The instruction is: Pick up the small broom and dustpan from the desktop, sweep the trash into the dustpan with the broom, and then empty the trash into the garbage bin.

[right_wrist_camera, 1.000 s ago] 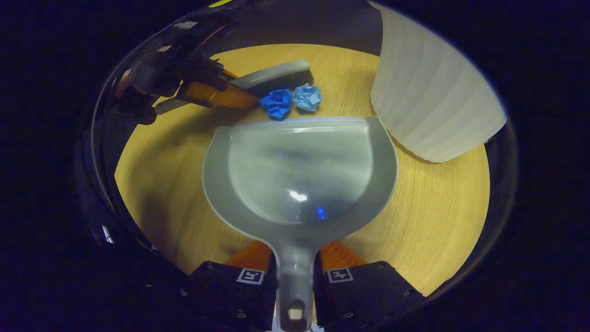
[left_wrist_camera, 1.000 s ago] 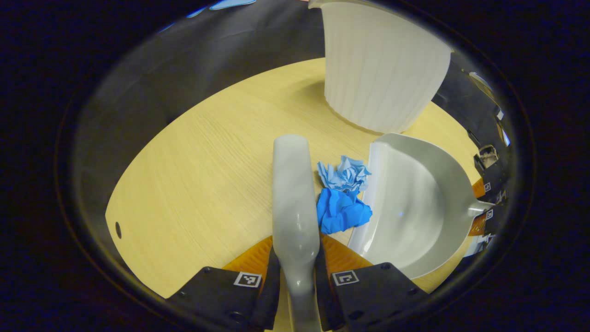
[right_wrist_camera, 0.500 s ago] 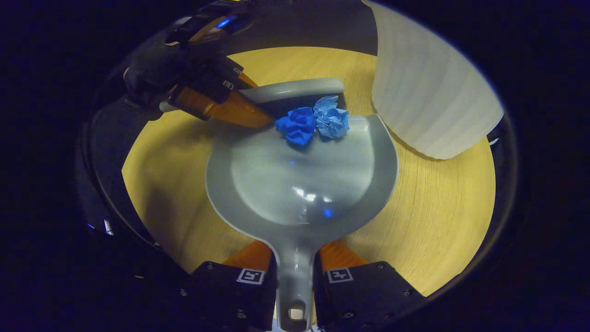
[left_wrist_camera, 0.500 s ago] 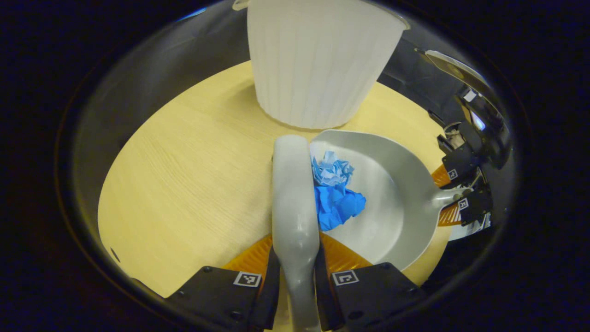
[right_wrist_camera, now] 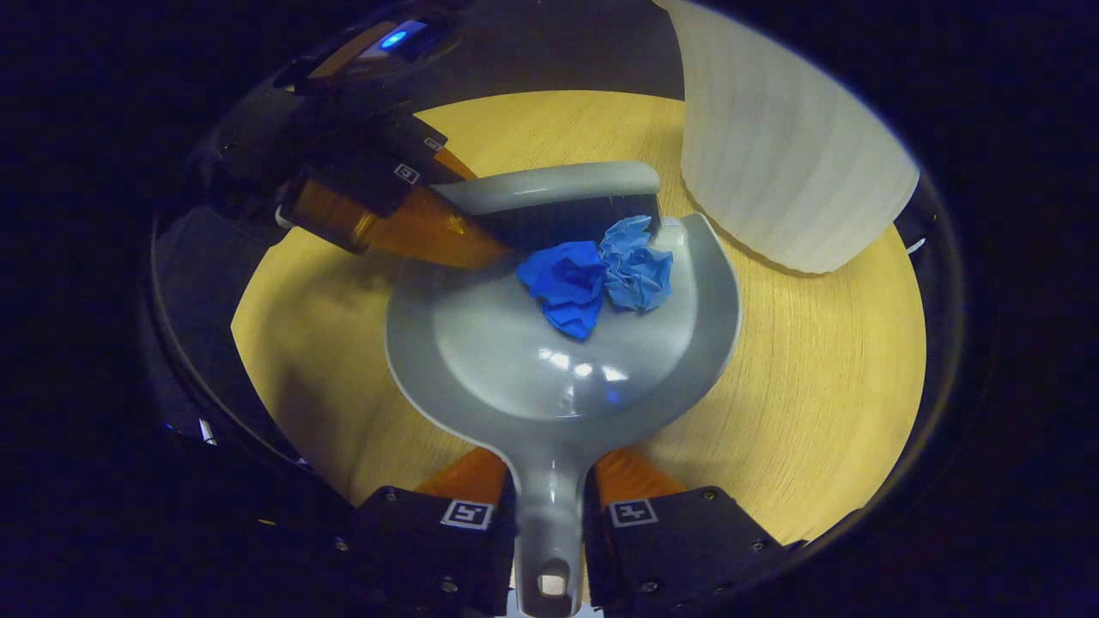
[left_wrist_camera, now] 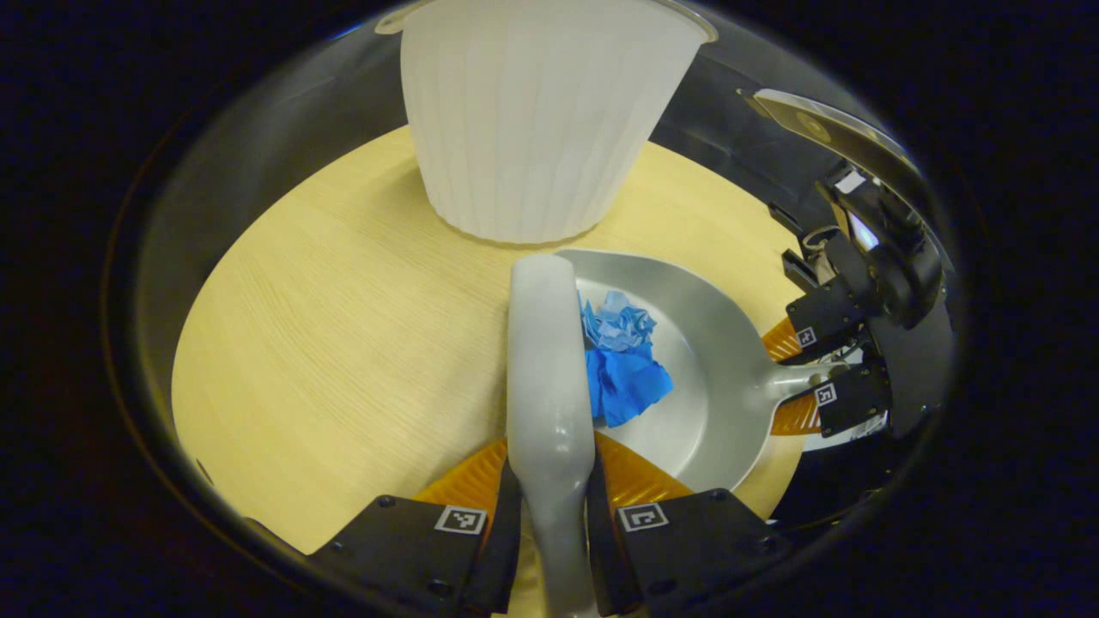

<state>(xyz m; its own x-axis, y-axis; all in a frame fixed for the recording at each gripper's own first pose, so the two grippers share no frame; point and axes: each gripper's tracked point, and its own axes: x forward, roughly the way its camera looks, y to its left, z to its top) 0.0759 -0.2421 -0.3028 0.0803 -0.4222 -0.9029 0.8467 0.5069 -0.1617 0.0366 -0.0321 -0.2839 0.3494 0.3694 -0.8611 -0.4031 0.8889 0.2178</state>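
My left gripper (left_wrist_camera: 551, 515) is shut on the grey broom (left_wrist_camera: 547, 378), whose head reaches over the mouth of the grey dustpan (left_wrist_camera: 717, 378). Two crumpled paper balls lie inside the pan against the bristles, a dark blue one (left_wrist_camera: 625, 388) and a light blue one (left_wrist_camera: 620, 323). In the right gripper view my right gripper (right_wrist_camera: 549, 532) is shut on the dustpan's (right_wrist_camera: 515, 360) handle. The broom (right_wrist_camera: 558, 197) lies across the pan's front edge there, with the dark blue ball (right_wrist_camera: 567, 285) and the light blue ball (right_wrist_camera: 640, 266) in front of it. The left gripper (right_wrist_camera: 378, 206) holds it from the far left.
A white ribbed garbage bin (left_wrist_camera: 532, 112) stands on the light wooden desktop (left_wrist_camera: 343, 326) just beyond the dustpan; in the right gripper view the bin (right_wrist_camera: 781, 163) is at the upper right. Bare desktop (right_wrist_camera: 824, 378) lies to the right of the pan.
The broom has swept both paper balls from the desktop over the pan's lip and deeper into the dustpan. The left gripper has come closer to the bin and the right gripper.
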